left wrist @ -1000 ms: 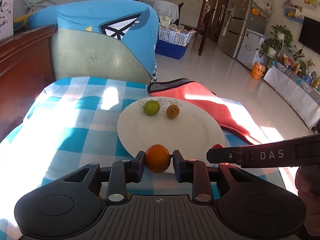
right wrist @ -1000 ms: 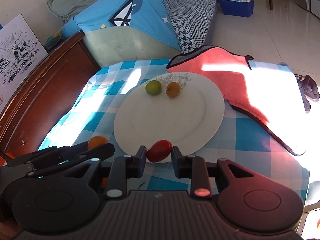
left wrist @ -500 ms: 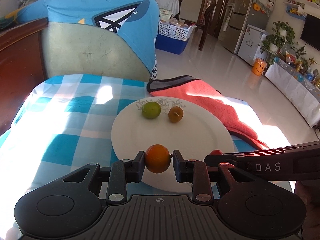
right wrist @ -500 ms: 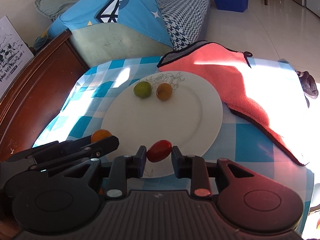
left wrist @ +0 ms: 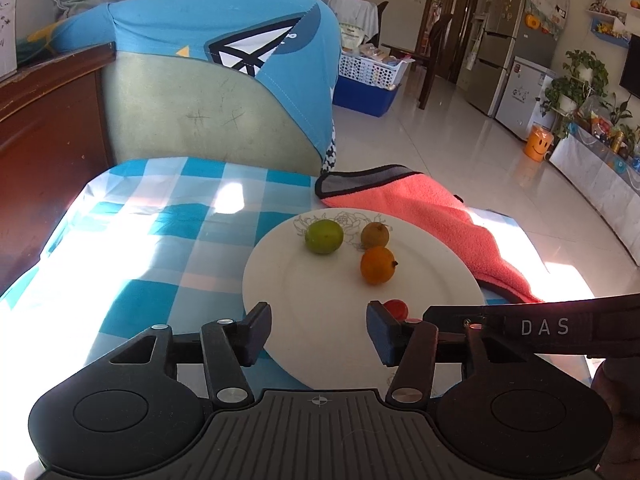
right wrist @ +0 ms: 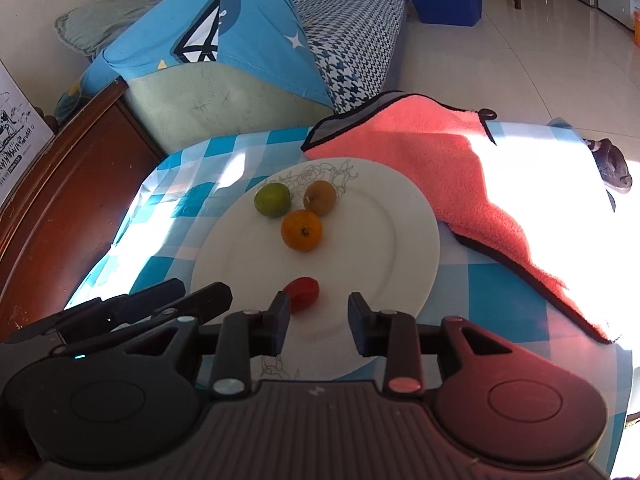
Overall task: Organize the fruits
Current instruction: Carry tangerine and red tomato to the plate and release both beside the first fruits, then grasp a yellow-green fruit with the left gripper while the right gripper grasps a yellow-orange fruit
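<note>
A white plate (left wrist: 320, 272) (right wrist: 400, 240) lies on the blue checked tablecloth. On it lie a green fruit (left wrist: 324, 236) (right wrist: 272, 199), a brown-yellow fruit (left wrist: 375, 235) (right wrist: 319, 197), an orange (left wrist: 377, 265) (right wrist: 301, 229) and a red tomato (left wrist: 396, 308) (right wrist: 303, 289). My left gripper (left wrist: 318, 334) is open and empty over the plate's near edge. My right gripper (right wrist: 318, 318) is open and empty, the tomato lying just ahead of its left finger. The right gripper also shows in the left wrist view (left wrist: 432, 314).
A salmon-pink towel (left wrist: 432, 216) (right wrist: 460, 168) lies on the table to the plate's right. A sofa with a blue cover (left wrist: 208, 80) stands behind the table. A dark wooden frame (right wrist: 60, 200) runs along the left. The left gripper's fingers (right wrist: 212, 298) sit left of the right gripper.
Both grippers have opened. The orange has left the left gripper and lies on the plate near the brown-yellow fruit. The tomato has left the right gripper and lies on the plate.
</note>
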`<act>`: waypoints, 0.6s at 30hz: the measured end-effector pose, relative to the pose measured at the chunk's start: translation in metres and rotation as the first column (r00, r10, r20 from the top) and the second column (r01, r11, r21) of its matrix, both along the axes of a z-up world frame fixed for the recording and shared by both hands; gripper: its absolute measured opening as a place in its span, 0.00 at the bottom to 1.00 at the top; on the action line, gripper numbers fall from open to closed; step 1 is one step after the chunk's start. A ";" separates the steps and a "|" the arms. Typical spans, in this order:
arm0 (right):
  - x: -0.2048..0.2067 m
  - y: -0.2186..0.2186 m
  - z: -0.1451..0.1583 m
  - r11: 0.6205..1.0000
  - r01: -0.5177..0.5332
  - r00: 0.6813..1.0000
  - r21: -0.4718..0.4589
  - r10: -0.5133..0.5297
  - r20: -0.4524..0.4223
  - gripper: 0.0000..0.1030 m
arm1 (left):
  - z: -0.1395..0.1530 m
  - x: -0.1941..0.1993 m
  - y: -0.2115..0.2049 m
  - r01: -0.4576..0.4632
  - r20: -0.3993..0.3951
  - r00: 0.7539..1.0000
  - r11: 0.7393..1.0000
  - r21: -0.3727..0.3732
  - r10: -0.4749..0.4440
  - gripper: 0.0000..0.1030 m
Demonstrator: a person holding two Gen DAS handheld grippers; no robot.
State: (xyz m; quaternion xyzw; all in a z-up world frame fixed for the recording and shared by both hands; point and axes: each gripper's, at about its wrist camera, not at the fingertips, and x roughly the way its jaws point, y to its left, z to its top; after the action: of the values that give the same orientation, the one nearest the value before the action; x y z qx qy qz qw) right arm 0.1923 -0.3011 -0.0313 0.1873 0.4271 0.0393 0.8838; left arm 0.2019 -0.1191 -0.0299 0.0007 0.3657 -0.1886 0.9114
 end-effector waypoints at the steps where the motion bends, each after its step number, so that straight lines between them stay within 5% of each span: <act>1: -0.001 0.000 0.001 1.000 0.003 1.000 0.001 -0.003 0.006 0.39 | 0.003 -0.001 0.002 -0.009 0.000 1.000 1.000 0.002 0.009 0.54; 6: -0.006 0.006 0.007 0.999 0.015 0.999 -0.043 -0.014 0.031 0.53 | 0.011 -0.006 0.010 -0.039 -0.009 0.999 0.999 0.025 0.039 0.58; 11: -0.020 0.008 0.010 0.998 0.018 0.999 -0.054 -0.015 0.043 0.69 | 0.013 -0.016 0.026 -0.095 -0.029 0.995 0.995 0.032 0.096 0.80; 14: -0.029 0.011 0.012 0.999 0.007 0.999 -0.050 -0.004 0.052 0.85 | 0.013 -0.025 0.032 -0.096 -0.029 0.995 0.994 0.052 0.098 0.83; 18: -0.048 0.017 0.012 0.999 0.015 0.998 -0.051 -0.012 0.064 0.92 | 0.013 -0.042 0.038 -0.089 -0.027 0.996 0.994 0.067 0.091 0.85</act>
State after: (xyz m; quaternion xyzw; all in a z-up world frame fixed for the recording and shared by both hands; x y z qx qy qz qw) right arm 0.1441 -0.2839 -0.0190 0.1661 0.3984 0.0281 0.9016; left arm 0.1595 -0.0813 -0.0166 0.0114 0.3852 -0.1353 0.9128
